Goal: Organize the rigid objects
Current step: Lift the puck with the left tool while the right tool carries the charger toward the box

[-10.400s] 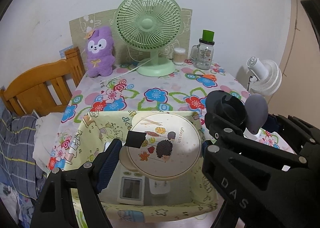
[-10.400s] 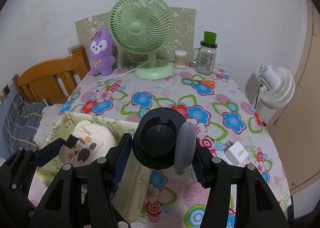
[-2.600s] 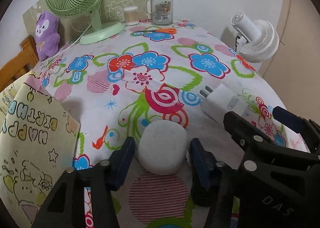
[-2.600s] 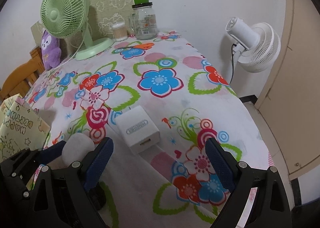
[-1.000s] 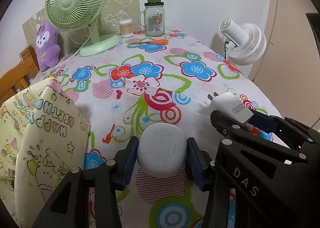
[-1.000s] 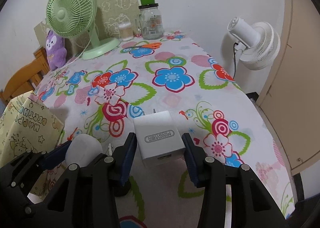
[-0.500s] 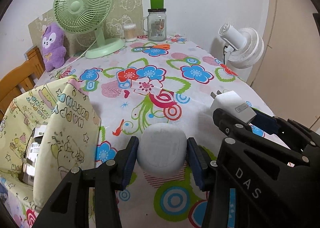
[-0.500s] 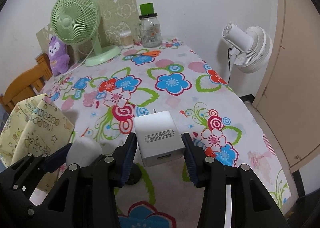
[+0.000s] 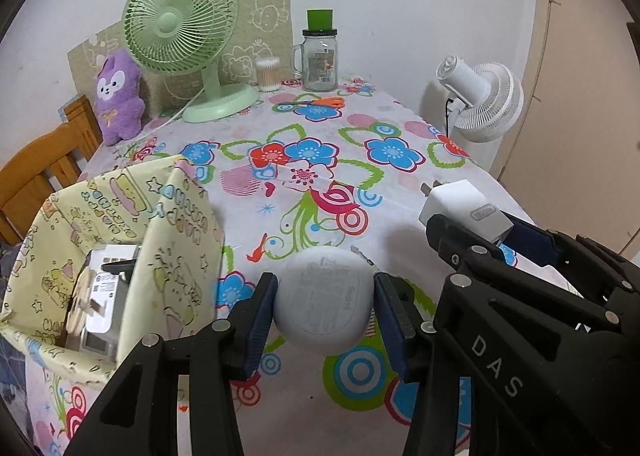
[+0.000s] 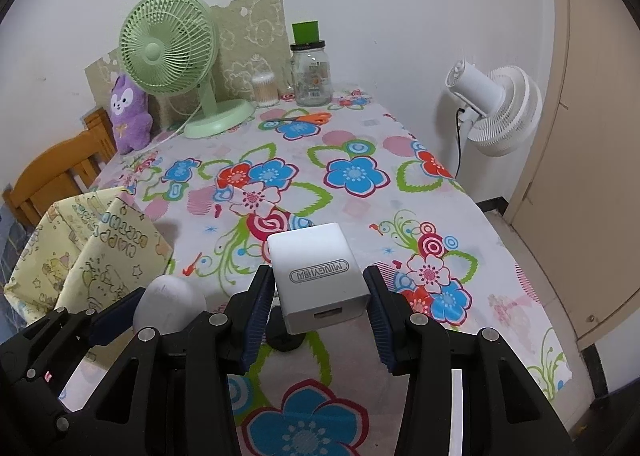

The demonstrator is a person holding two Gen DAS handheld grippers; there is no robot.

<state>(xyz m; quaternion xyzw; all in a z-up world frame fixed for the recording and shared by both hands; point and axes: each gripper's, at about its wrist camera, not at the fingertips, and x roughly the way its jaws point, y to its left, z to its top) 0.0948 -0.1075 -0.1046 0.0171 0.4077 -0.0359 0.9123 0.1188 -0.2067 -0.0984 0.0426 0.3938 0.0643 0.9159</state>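
Note:
My left gripper [image 9: 325,306] is shut on a rounded grey-white case [image 9: 323,299] and holds it above the flowered tablecloth [image 9: 320,159]. My right gripper [image 10: 320,298] is shut on a white charger block [image 10: 316,278], also lifted off the cloth; the charger also shows in the left wrist view [image 9: 460,207] at the right. The grey case shows in the right wrist view [image 10: 170,302] at the lower left. A yellow patterned fabric bin [image 9: 160,240] stands on the left of the table, with white devices [image 9: 102,296] inside it.
A green desk fan [image 9: 182,39], a purple plush [image 9: 118,95], a cotton swab jar [image 9: 268,73], a glass jar with a green lid [image 9: 319,53] and orange scissors [image 9: 320,103] stand at the far end. A white floor fan [image 10: 496,111] and a wooden chair [image 9: 40,159] flank the table.
Both grippers closed on their objects and lifted them off the cloth. Both have drawn back and up, so the yellow bin now shows more fully at the left.

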